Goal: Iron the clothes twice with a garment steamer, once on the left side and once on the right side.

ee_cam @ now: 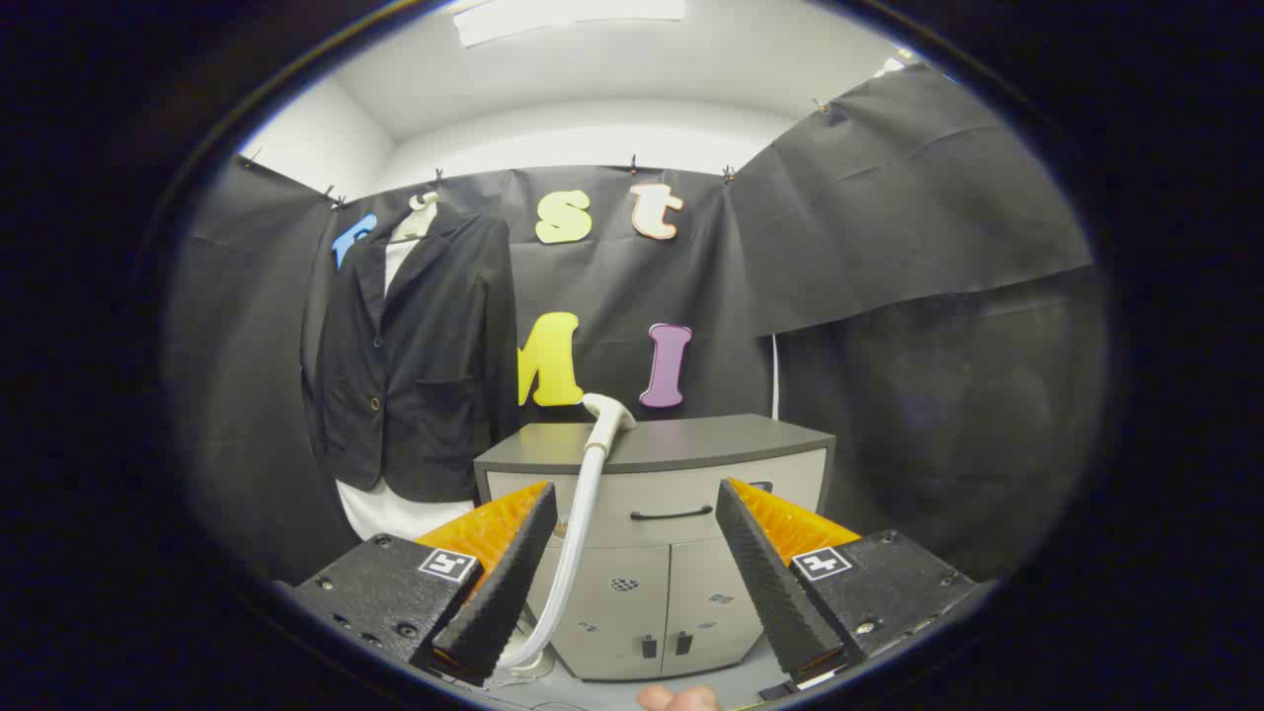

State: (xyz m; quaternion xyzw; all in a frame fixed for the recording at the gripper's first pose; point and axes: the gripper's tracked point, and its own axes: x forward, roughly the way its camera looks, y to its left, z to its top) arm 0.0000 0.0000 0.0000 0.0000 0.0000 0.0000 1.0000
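gripper (637, 553) fingers spread wide, holding nothing; white garment steamer head with pale hose (591, 474) on grey cabinet (691, 444) beyond; dark blazer (415, 355) hangs beside.

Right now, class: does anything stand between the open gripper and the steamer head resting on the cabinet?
Nothing visible does. The gripper is open, and the steamer head rests on the cabinet just beyond the fingers, its hose running down by one finger. The jacket hangs beside the cabinet.
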